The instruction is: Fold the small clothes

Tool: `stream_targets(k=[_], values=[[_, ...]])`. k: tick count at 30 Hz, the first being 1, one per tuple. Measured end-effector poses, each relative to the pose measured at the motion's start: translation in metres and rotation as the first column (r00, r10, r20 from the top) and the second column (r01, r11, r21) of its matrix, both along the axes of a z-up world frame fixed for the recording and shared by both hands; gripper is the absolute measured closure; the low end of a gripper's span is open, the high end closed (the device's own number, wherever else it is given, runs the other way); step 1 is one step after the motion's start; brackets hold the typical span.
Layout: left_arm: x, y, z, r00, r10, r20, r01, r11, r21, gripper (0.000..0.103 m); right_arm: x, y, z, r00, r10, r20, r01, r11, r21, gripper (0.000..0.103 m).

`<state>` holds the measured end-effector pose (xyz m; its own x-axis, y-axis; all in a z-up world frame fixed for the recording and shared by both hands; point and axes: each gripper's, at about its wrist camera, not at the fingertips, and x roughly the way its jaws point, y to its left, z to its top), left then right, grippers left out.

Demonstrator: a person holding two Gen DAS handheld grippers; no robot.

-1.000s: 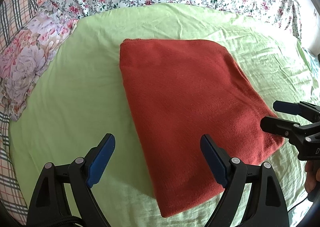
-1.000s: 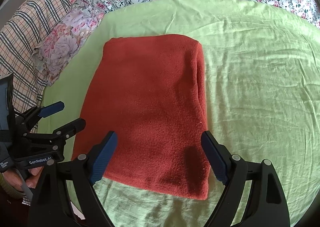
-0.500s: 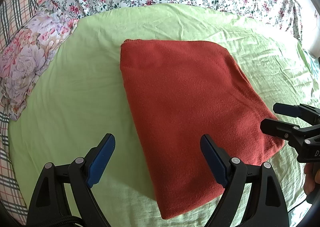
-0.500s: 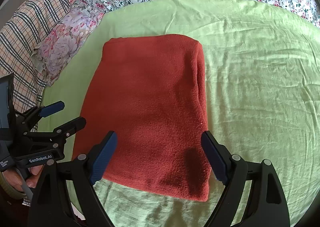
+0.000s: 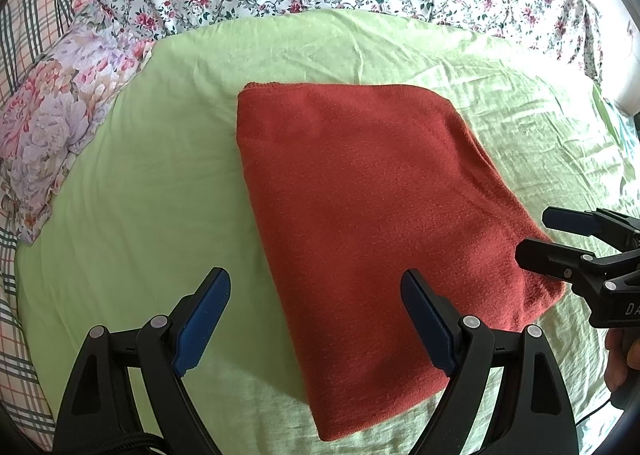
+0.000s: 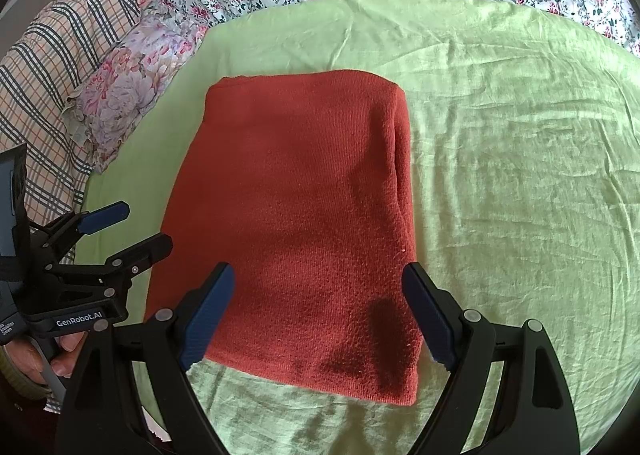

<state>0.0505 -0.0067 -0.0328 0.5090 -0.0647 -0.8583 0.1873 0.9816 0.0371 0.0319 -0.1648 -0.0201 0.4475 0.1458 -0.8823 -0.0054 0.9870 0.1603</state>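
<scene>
Plaid bedding [image 6: 60,67] clearer rightward

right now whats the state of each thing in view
red cloth: folded into a flat rectangle, lying on the green sheet, not gripped
green sheet: spread out, lightly wrinkled
left tongs: open, empty, above the cloth's left edge
right tongs: open, empty, above the cloth's near edge
floral pillow: lying beside the sheet

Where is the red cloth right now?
The red cloth lies folded flat on the light green sheet, mid-picture in both wrist views. The flowery pillow sits up to its left.
</scene>
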Motion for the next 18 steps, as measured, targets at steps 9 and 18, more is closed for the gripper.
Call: stream_targets(k=[9,18], values=[[0.0022,0.0006,-0.0012,1.000,0.002,-0.011,-0.002,1.000,-0.012,0.015,0.0017,-0.0005,0.0003,1.000,0.004,-0.003,-0.004,1.000,-0.001,0.017],[0.0044,0.0001,-0.0017,1.000,0.002,-0.013,-0.002,1.000,-0.016,0.015,0.0038,0.0000,0.0015,1.000,0.003,-0.003,-0.003,1.000,0.000,0.017]])
